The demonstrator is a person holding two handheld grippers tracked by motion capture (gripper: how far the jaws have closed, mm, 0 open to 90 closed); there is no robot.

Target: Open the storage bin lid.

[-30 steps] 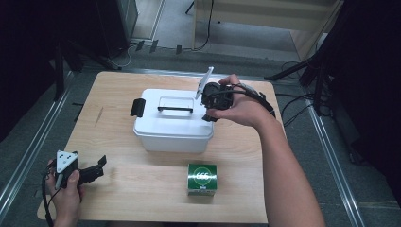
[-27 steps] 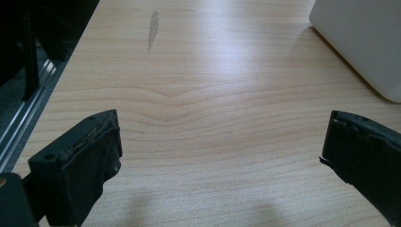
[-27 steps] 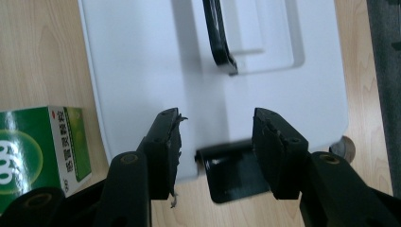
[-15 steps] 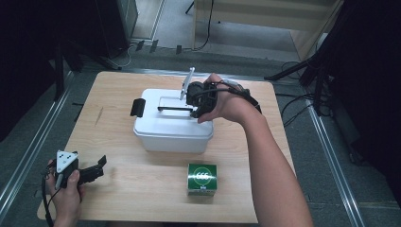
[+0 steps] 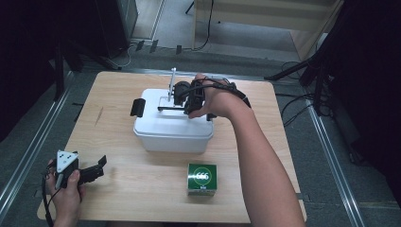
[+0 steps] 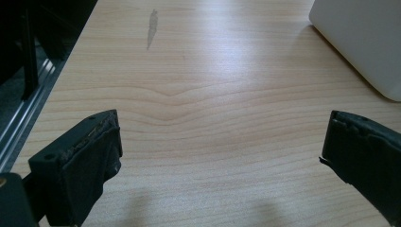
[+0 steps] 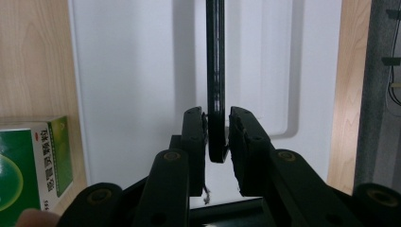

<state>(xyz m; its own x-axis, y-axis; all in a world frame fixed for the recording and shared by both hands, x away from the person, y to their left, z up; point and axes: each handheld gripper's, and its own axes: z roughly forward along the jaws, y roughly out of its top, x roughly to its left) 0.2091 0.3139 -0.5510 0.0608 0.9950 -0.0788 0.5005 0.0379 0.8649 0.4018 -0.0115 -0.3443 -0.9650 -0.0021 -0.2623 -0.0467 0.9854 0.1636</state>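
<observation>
The right gripper (image 7: 217, 130), jaws just closing, apparently clamped the black handle (image 7: 215, 71) atop the white box (image 5: 172, 125); the left gripper (image 6: 220, 156) hung released near that box's corner.

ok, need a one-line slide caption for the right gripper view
Right gripper closing on the black handle of the white box lid, green carton beside it.

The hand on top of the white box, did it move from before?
Yes. The right gripper slid left across the white box, from its right end to the black handle, jaws closing around it.
</observation>
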